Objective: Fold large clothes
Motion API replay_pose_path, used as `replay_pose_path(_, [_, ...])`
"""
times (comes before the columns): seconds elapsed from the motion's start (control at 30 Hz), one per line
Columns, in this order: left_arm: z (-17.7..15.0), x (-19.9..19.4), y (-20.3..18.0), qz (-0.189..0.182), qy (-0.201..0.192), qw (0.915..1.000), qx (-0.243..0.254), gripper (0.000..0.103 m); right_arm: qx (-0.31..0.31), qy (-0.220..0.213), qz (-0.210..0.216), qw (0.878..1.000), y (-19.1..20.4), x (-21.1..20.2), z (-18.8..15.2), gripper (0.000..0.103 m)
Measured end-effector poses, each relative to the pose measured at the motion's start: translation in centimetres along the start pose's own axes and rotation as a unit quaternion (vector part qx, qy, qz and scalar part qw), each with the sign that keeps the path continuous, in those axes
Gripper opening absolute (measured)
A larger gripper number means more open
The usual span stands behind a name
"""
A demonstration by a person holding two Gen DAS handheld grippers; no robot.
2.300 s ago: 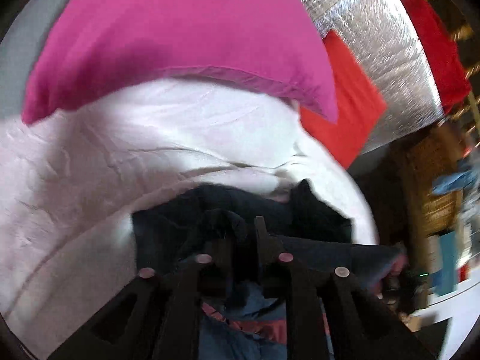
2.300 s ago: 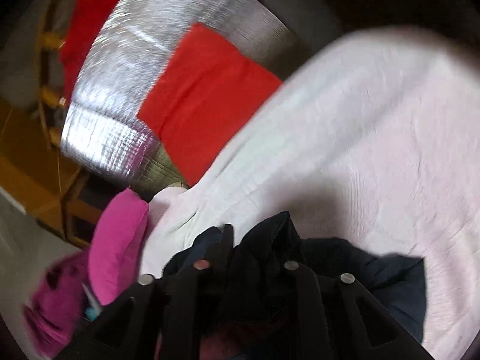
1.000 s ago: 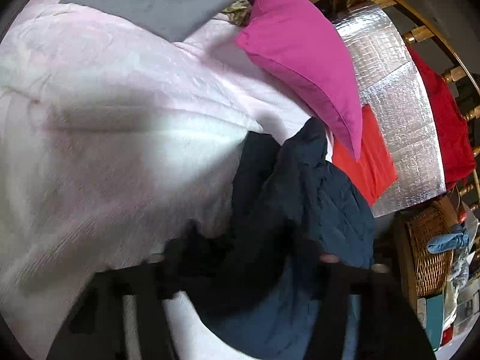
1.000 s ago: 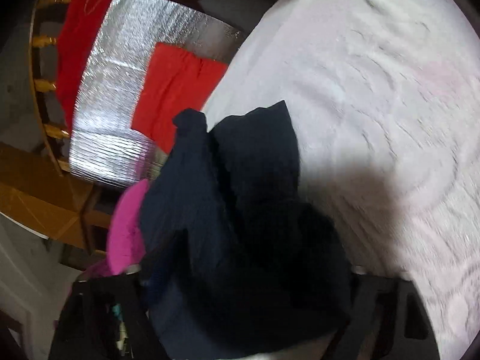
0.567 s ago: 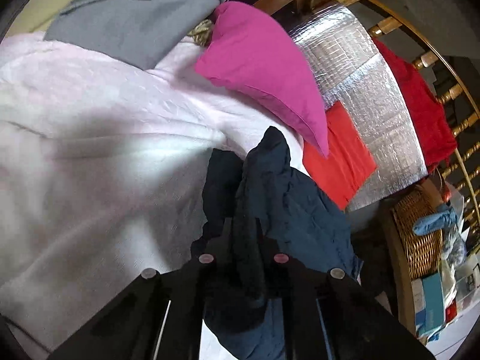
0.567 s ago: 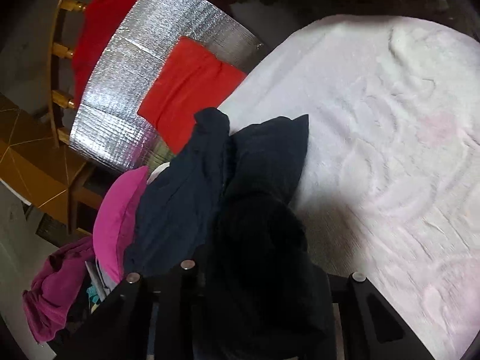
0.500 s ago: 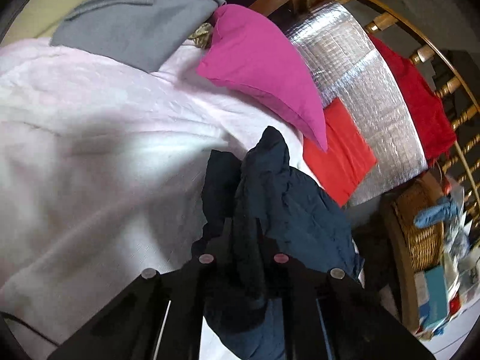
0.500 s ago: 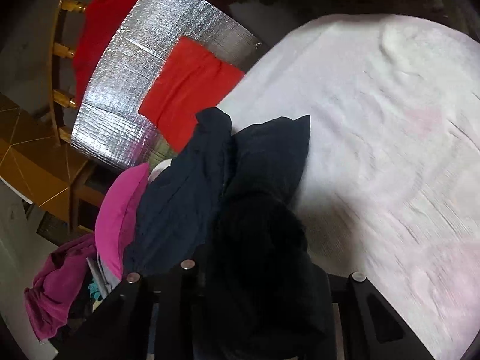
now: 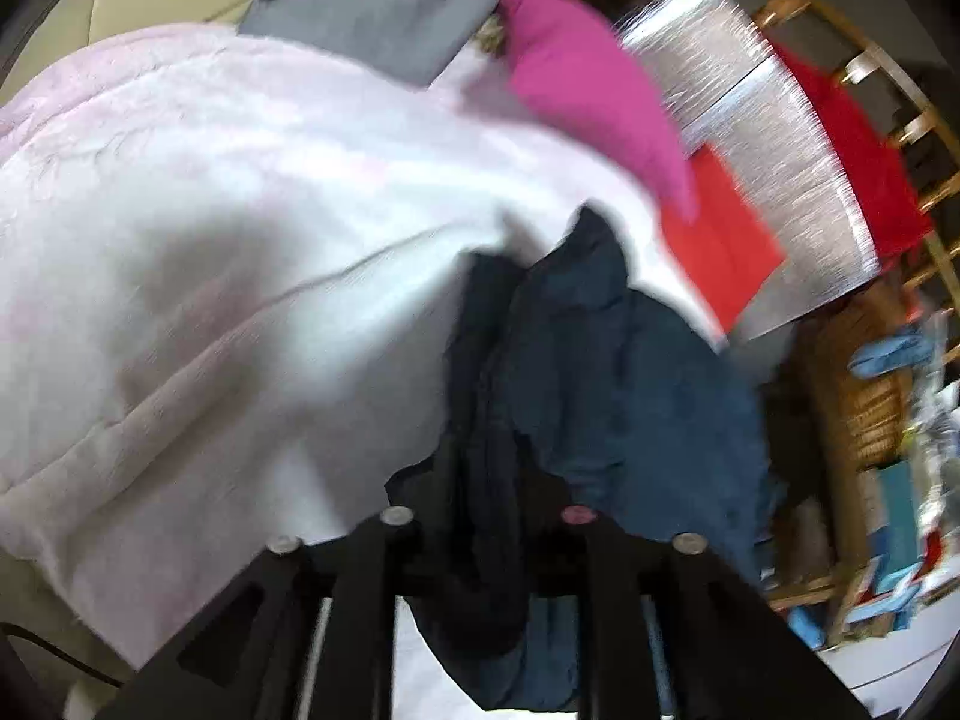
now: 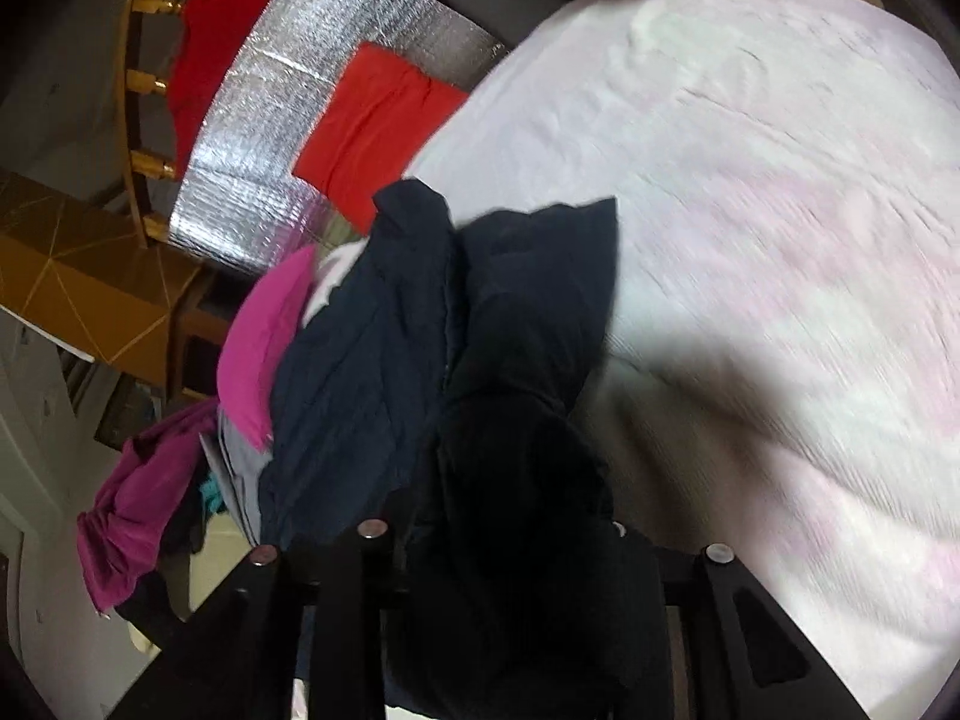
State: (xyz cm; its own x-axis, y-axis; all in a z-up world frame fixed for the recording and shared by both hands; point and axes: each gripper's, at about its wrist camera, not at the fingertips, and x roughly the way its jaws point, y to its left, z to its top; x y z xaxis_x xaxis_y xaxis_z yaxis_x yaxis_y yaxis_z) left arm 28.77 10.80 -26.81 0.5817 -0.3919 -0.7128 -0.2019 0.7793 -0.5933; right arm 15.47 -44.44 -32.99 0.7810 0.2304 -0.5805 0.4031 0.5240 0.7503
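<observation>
A large dark navy garment [image 9: 606, 378] hangs bunched in front of both cameras above a pale pink bedspread [image 9: 228, 276]. My left gripper [image 9: 486, 516] is shut on a dark fold of it. In the right wrist view the garment [image 10: 384, 372] drapes over my right gripper [image 10: 510, 540], which is shut on a thick black bunch of the cloth. The fingertips of both grippers are hidden by fabric. The garment's far corners hang down toward the bedspread [image 10: 780, 240].
A magenta pillow [image 9: 588, 96] and a grey garment [image 9: 384, 6] lie at the bed's far side. A silver foil panel [image 9: 762, 138] with red cloths [image 9: 720, 240] leans on a wooden rail. A wicker basket [image 9: 864, 396] stands to the right.
Both grippers lifted the navy garment off the bed, so it hangs free. In the last half second both views shifted slightly and blurred; the grips are unchanged.
</observation>
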Motion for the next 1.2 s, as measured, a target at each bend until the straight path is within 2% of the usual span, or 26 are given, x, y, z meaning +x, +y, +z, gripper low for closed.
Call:
replay_pose_path(0.07, [0.2,0.0,0.3,0.014,0.009,0.9999,-0.004,0.047,0.008,0.011,0.003,1.000,-0.7,-0.2,-0.3,0.047])
replay_pose_path(0.1, [0.4,-0.4,0.4,0.017,0.010,0.9998,-0.006,0.051,0.022,0.022,0.002,1.000,-0.9,-0.4,-0.3,0.053])
replay_pose_path(0.13, [0.6,-0.8,0.7,0.013,0.011,0.9998,-0.011,0.056,0.031,0.033,-0.001,0.999,-1.1,-0.9,-0.3,0.055])
replay_pose_path(0.2, [1.0,-1.9,1.3,0.002,0.007,0.9996,-0.026,0.058,0.024,0.042,-0.001,0.999,-1.0,-2.2,-0.1,0.055])
replay_pose_path(0.3, [2.1,-3.8,1.2,0.000,-0.034,0.9992,-0.022,0.061,-0.013,0.037,-0.023,0.999,-0.7,-5.2,0.4,0.056])
replay_pose_path(0.33, [2.6,-4.2,0.7,0.006,-0.051,0.9986,-0.011,0.065,-0.022,0.016,-0.028,0.999,-0.5,-6.6,1.0,0.056])
replay_pose_path(0.37, [3.0,-4.3,0.2,0.010,-0.062,0.9980,-0.003,0.068,-0.026,0.003,-0.031,0.999,-0.4,-7.3,1.5,0.061])
replay_pose_path(0.4, [3.5,-4.0,-0.5,0.012,-0.070,0.9975,0.002,0.069,-0.033,-0.011,-0.034,0.999,-0.1,-7.9,2.2,0.068])
replay_pose_path(0.43, [4.0,-3.1,-1.2,0.011,-0.065,0.9978,0.003,0.069,-0.043,-0.026,-0.043,0.998,0.5,-8.1,3.3,0.069])
replay_pose_path(0.5, [4.8,-0.9,-2.0,0.004,-0.043,0.9991,-0.006,0.069,-0.053,-0.035,-0.047,0.997,1.8,-7.2,4.7,0.069])
replay_pose_path(0.63, [5.3,3.7,-2.8,-0.008,-0.006,0.9995,-0.031,0.067,-0.073,-0.015,-0.053,0.996,4.9,-1.9,8.0,0.069])
replay_pose_path(0.73, [5.2,5.5,-3.6,0.008,-0.010,0.9998,-0.013,0.066,-0.078,0.012,-0.065,0.995,6.6,2.8,9.2,0.069])
replay_pose_path(0.77, [5.2,5.8,-3.8,0.015,-0.014,0.9998,-0.005,0.061,-0.083,0.028,-0.070,0.994,7.0,4.2,9.3,0.069])
replay_pose_path(0.83, [5.4,6.3,-3.6,0.023,-0.010,0.9997,-0.006,0.052,-0.102,0.049,-0.096,0.989,7.5,6.5,8.9,0.062])
replay_pose_path(0.87, [5.7,6.5,-3.5,0.020,-0.011,0.9997,-0.008,0.048,-0.113,0.051,-0.105,0.987,7.8,7.1,8.8,0.032])
replay_pose_path(0.9, [6.0,6.6,-3.5,0.019,-0.010,0.9997,-0.009,0.045,-0.126,0.058,-0.113,0.984,8.1,7.6,8.6,0.018])
replay_pose_path(0.93, [6.2,6.8,-3.5,0.019,-0.007,0.9997,-0.012,0.042,-0.145,0.056,-0.131,0.979,8.8,7.9,8.2,0.016])
replay_pose_path(0.97, [6.4,7.1,-3.7,0.015,-0.009,0.9998,-0.013,0.038,-0.163,0.041,-0.141,0.976,9.5,7.6,7.9,0.010])
replay_pose_path(1.0, [6.7,7.0,-3.9,0.010,-0.015,0.9998,-0.009,0.036,-0.181,0.022,-0.145,0.972,10.2,7.0,7.6,0.009])
replay_pose_path(1.03, [6.9,7.0,-4.2,0.011,-0.020,0.9997,0.001,0.035,-0.197,-0.007,-0.144,0.970,11.1,6.1,7.3,0.009])
replay_pose_path(1.1, [6.9,7.3,-4.7,0.026,-0.022,0.9993,0.013,0.035,-0.190,-0.048,-0.132,0.972,11.9,4.6,7.0,0.009])
replay_pose_path(1.2, [6.7,8.0,-4.1,0.041,-0.006,0.9991,0.009,0.037,-0.173,-0.033,-0.150,0.973,10.6,6.0,7.1,0.009])
